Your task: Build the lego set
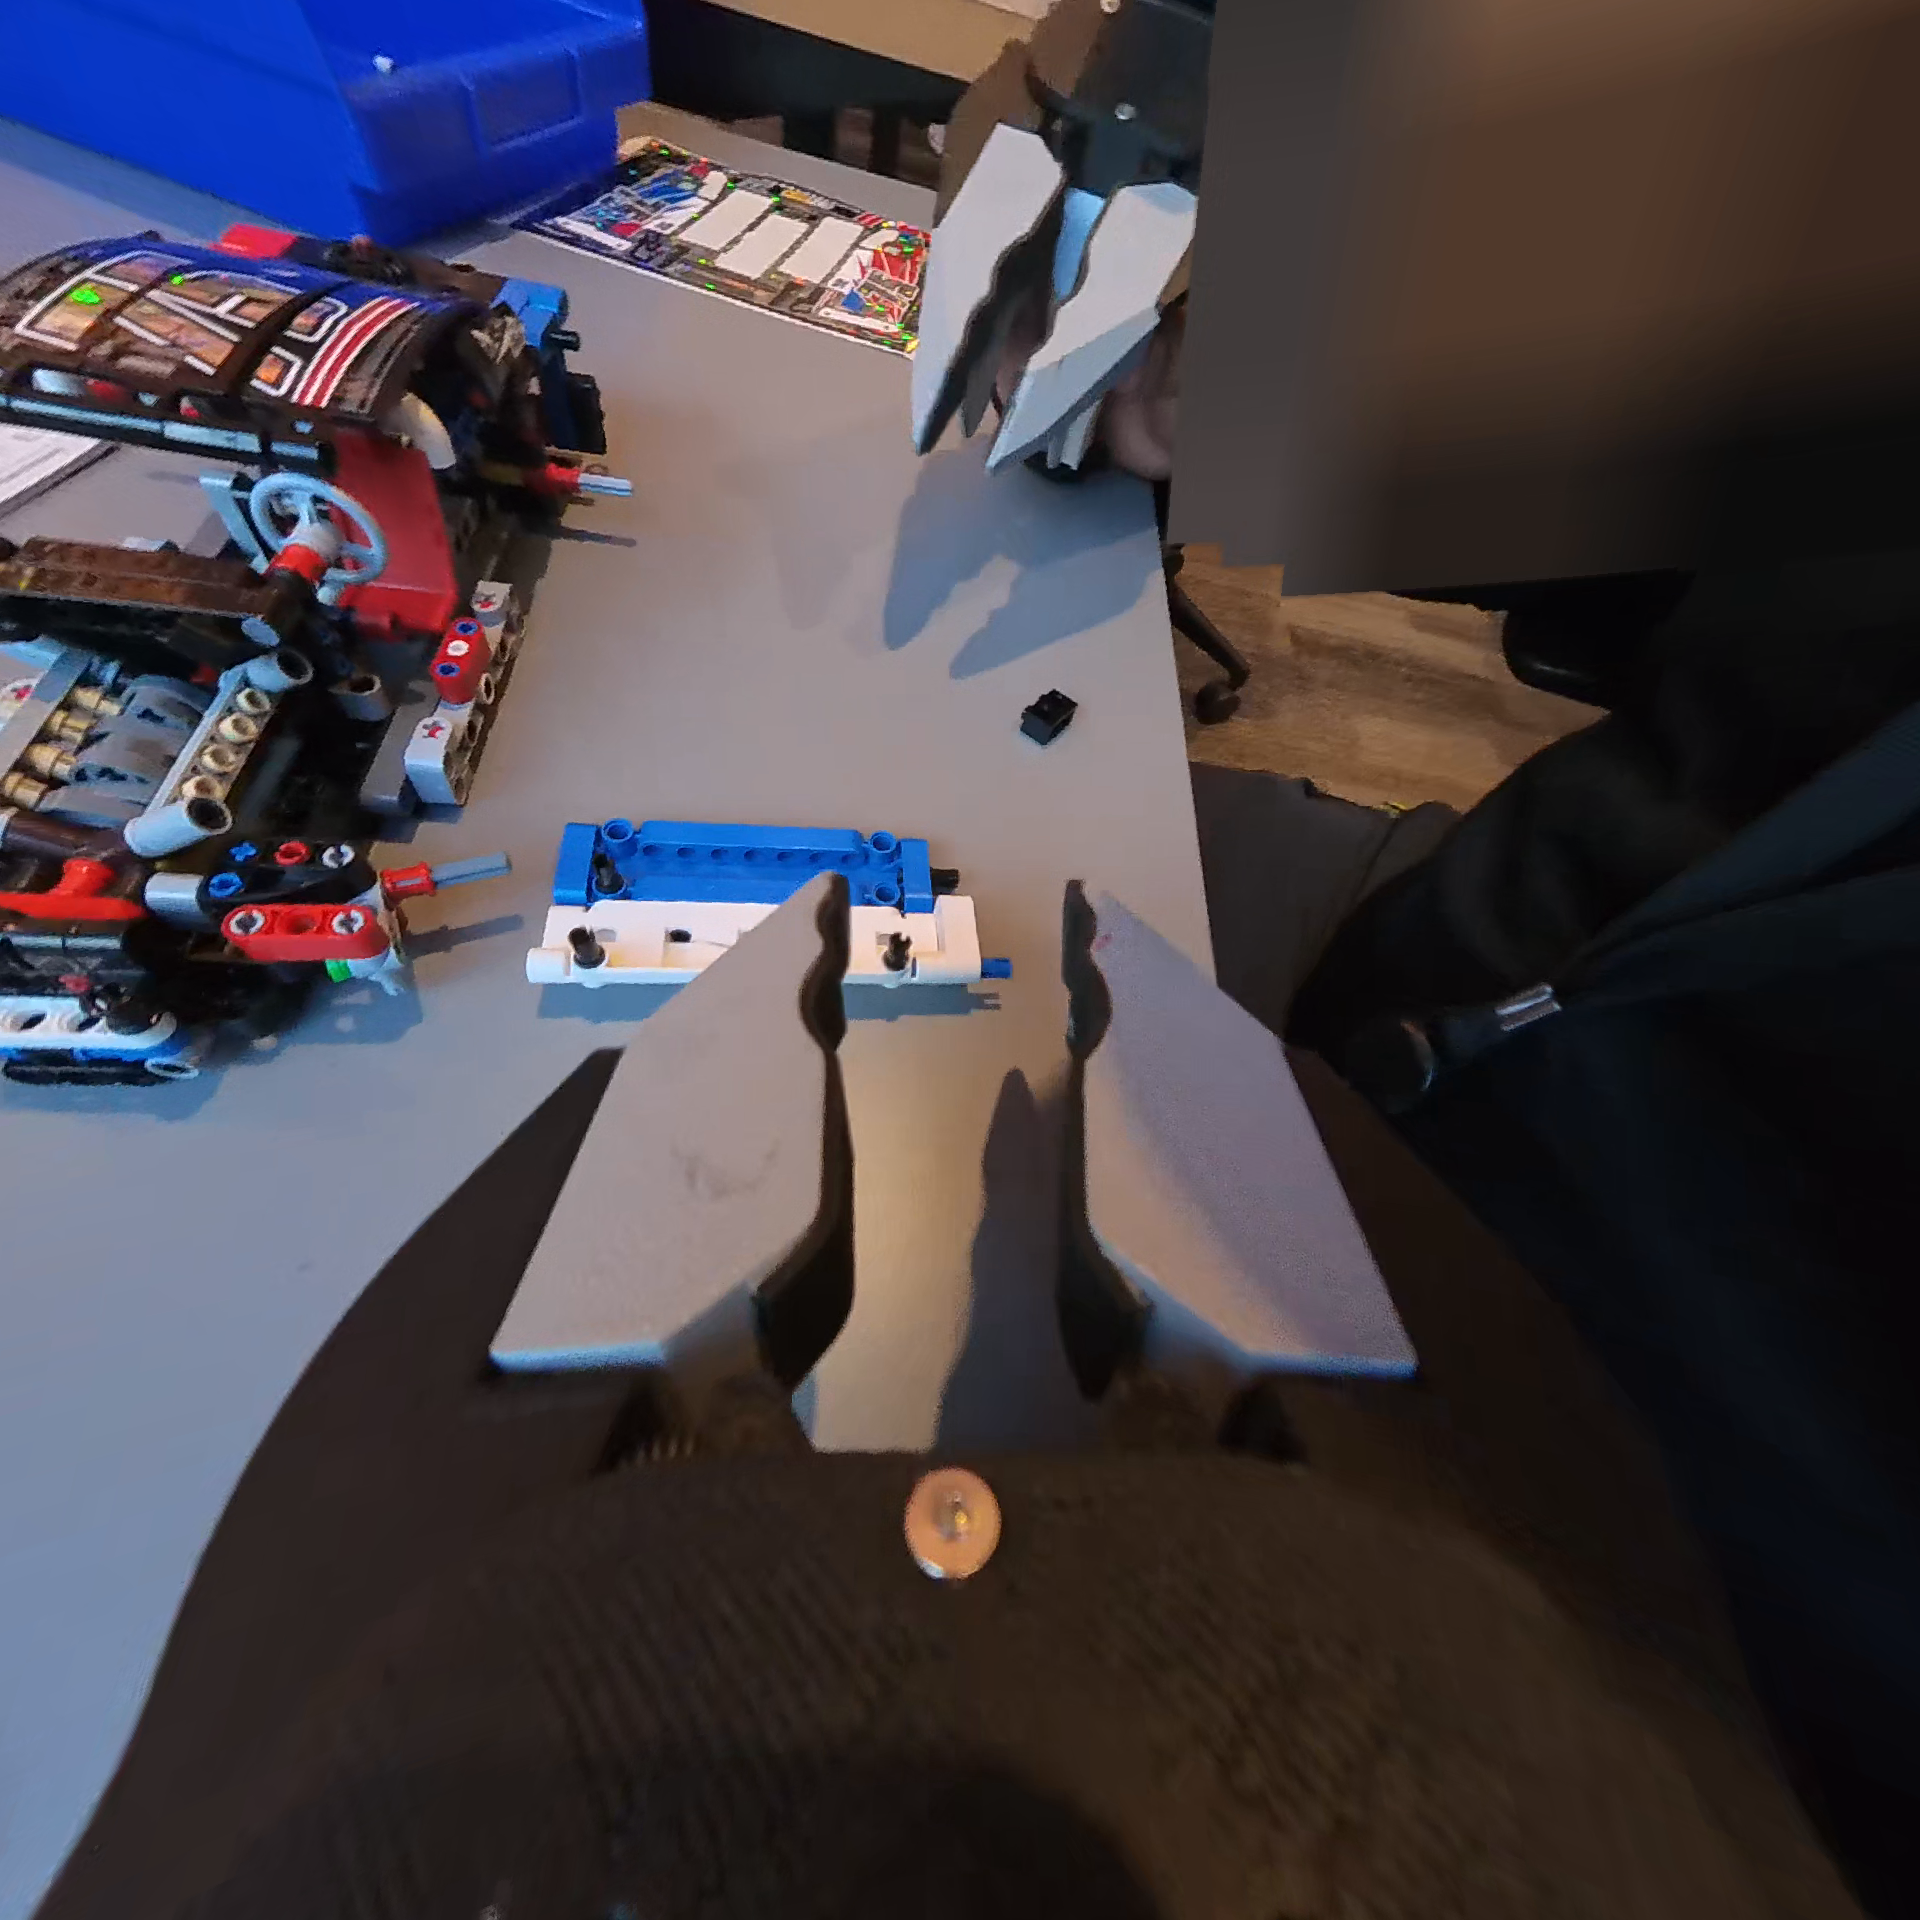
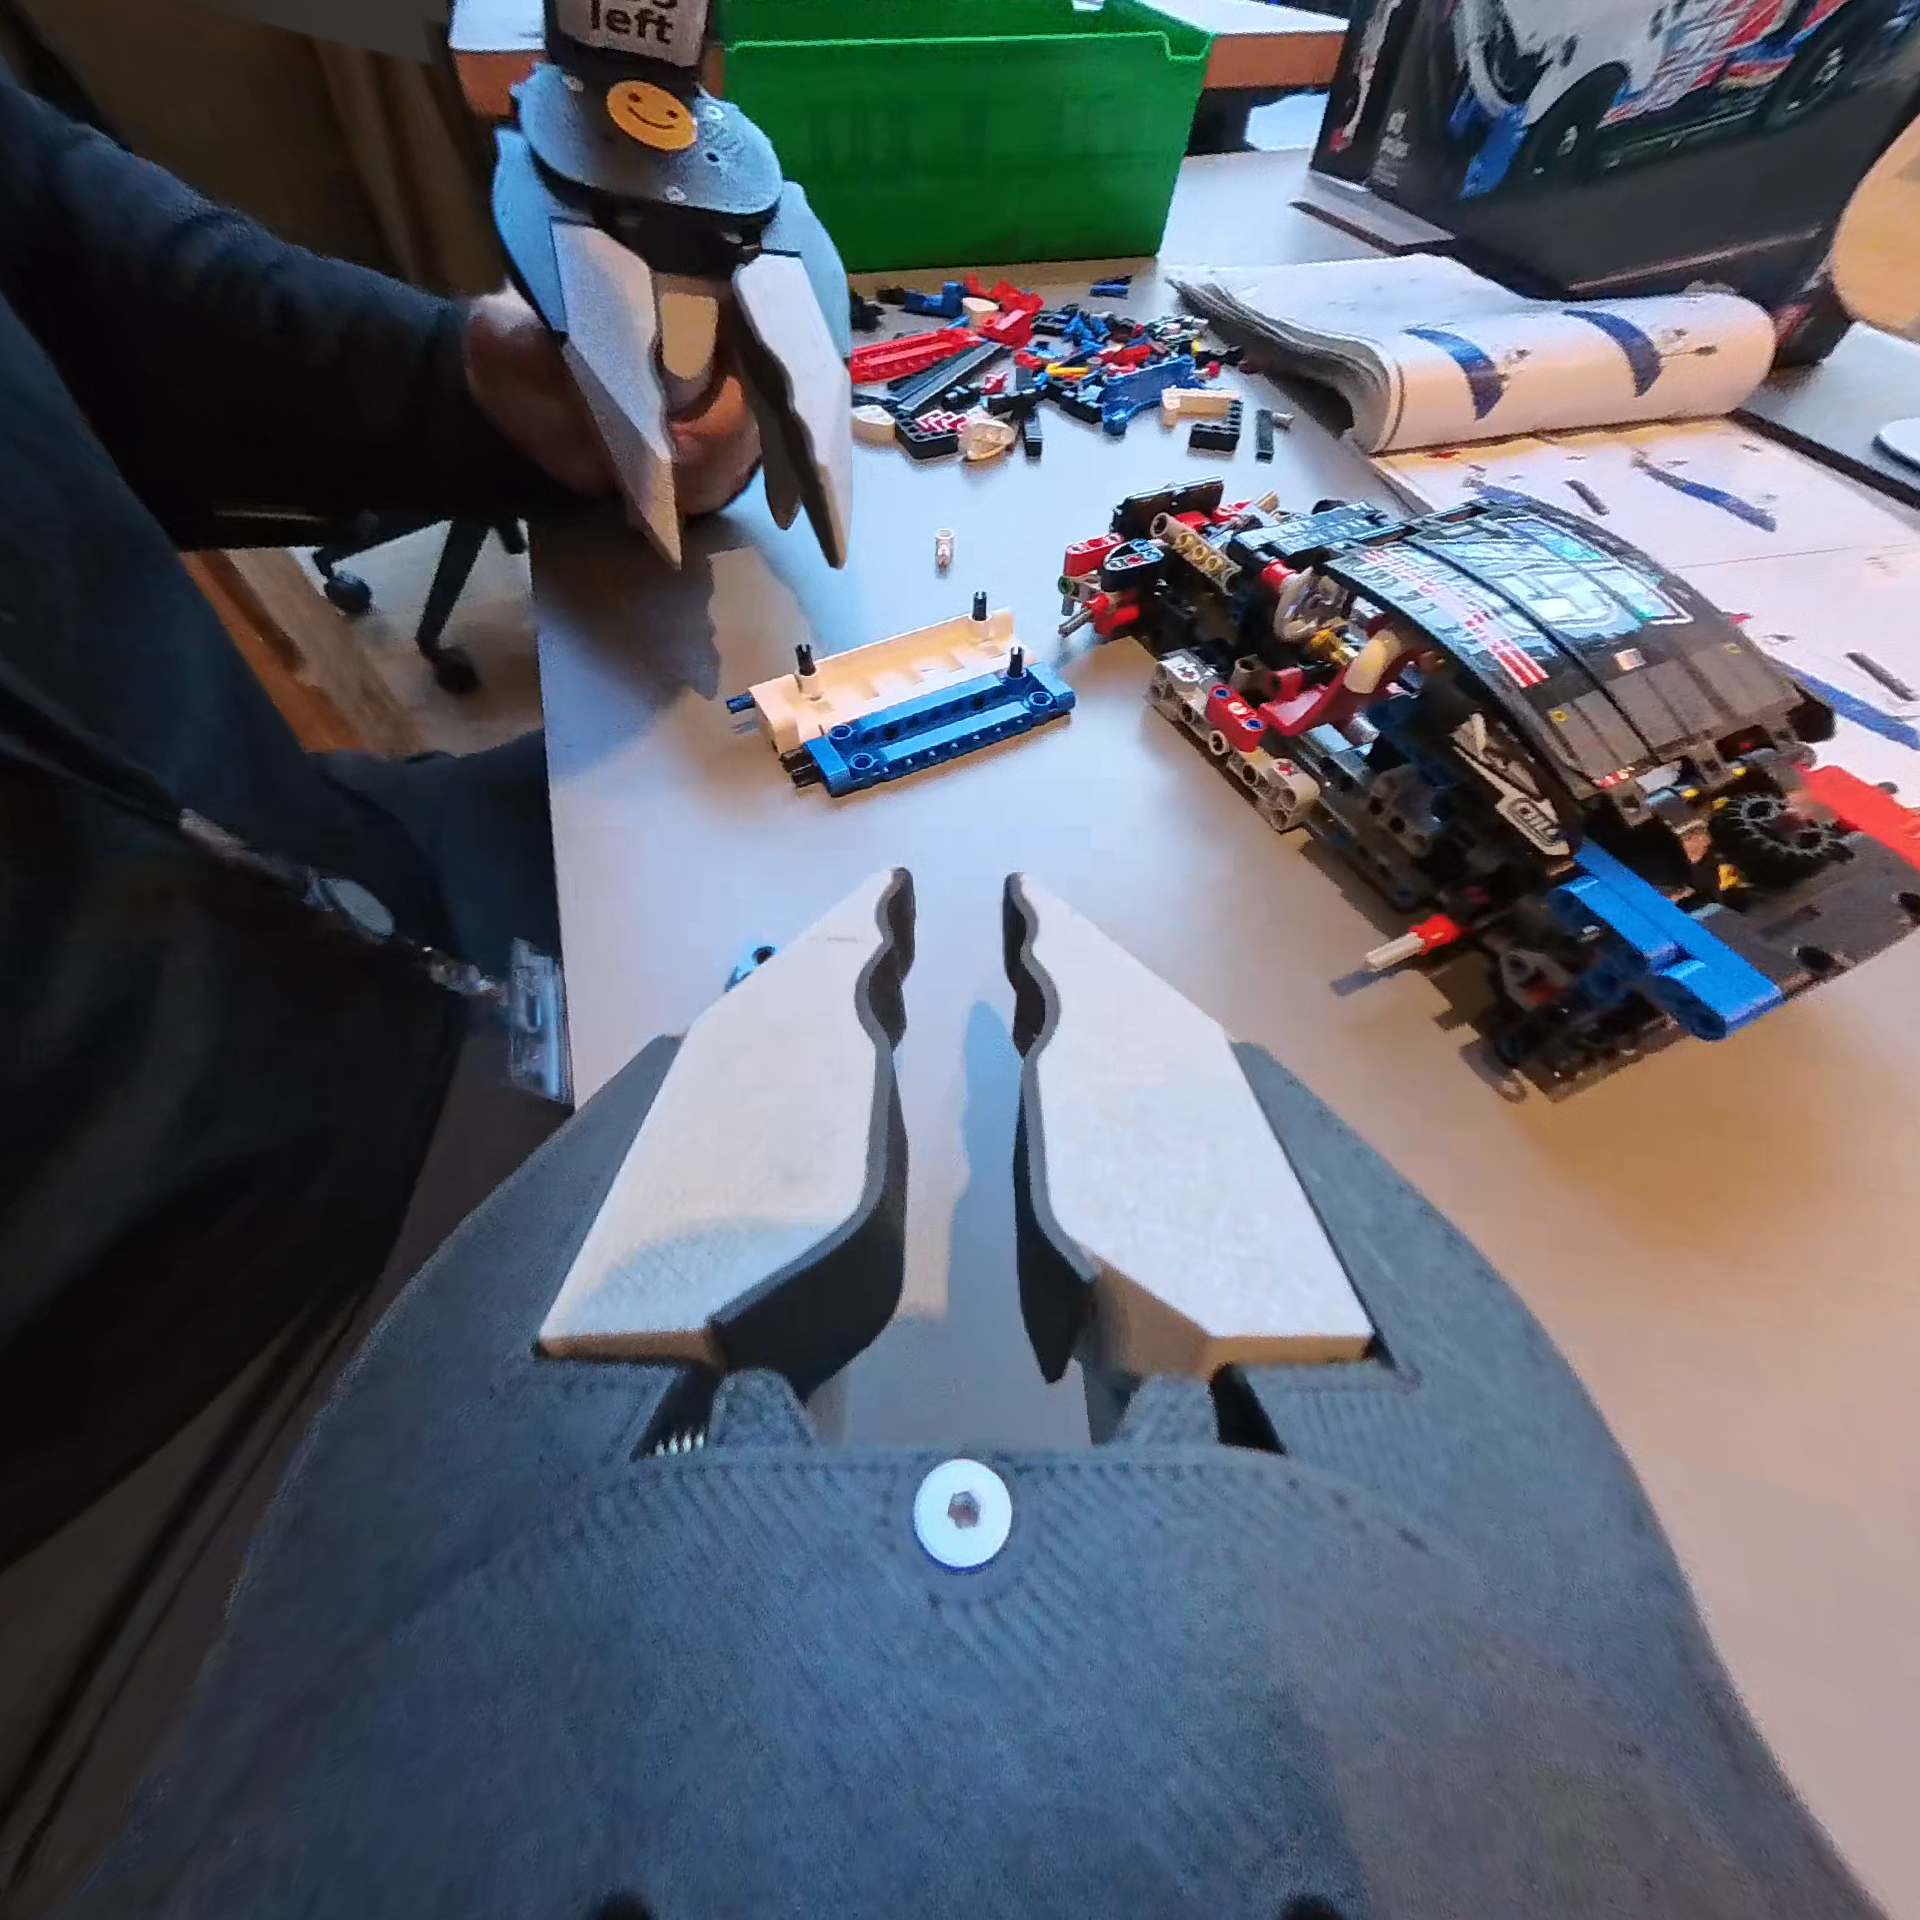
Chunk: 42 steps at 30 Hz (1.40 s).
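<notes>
Grey table (image 1: 727, 644); blue-white panel (image 1: 753, 904) beyond empty fingers (image 1: 790, 966).

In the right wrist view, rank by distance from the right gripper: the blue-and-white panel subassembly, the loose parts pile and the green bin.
From the right gripper:
1. Blue-and-white panel subassembly, lying flat on the grey table just ahead of the fingertips.
2. Loose pile of red, blue and black parts, farther back, slightly right.
3. Green plastic bin, behind the pile at the table's far edge.
</notes>
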Available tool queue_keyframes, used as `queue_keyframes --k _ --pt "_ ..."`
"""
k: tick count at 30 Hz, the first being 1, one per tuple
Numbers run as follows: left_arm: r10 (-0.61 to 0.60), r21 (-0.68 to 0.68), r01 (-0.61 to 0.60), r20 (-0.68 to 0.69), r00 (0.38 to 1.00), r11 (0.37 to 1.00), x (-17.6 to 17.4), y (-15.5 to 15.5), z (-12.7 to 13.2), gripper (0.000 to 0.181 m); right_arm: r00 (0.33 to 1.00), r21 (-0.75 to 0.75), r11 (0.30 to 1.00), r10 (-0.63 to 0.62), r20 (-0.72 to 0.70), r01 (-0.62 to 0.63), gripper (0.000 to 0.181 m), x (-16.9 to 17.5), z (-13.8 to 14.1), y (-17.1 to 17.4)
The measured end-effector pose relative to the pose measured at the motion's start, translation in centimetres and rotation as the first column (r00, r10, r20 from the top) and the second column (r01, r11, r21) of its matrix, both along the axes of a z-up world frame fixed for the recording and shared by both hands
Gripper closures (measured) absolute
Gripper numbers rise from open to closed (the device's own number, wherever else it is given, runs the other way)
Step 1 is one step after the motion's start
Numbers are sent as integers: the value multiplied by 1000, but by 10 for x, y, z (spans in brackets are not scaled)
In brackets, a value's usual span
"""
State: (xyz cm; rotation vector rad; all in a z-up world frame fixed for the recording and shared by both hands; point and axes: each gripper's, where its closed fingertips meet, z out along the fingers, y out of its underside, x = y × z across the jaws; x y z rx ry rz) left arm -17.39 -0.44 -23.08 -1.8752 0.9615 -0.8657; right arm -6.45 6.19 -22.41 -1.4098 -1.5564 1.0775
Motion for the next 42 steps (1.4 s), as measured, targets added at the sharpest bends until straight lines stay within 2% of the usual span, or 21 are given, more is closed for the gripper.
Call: queue_keyframes --k 7,22,33,42 --pt "39 40 -40 24 999 998 -5 8 6 143 1000 40 999 -16 -13 17 165 -1 1 2" --pt "30 54 -30 6 1000 998 -4 7 5 147 1000 65 998 -12 -9 13 163 -1 0 0" --pt "0 46 -1 12 1000 999 -2 4 5 146 994 38 993 108 25 -108 160 2 -4 -16" --pt "1 44 -1 2 1000 999 -1 4 3 146 952 53 977 189 240 -207 162 3 -38 -36"
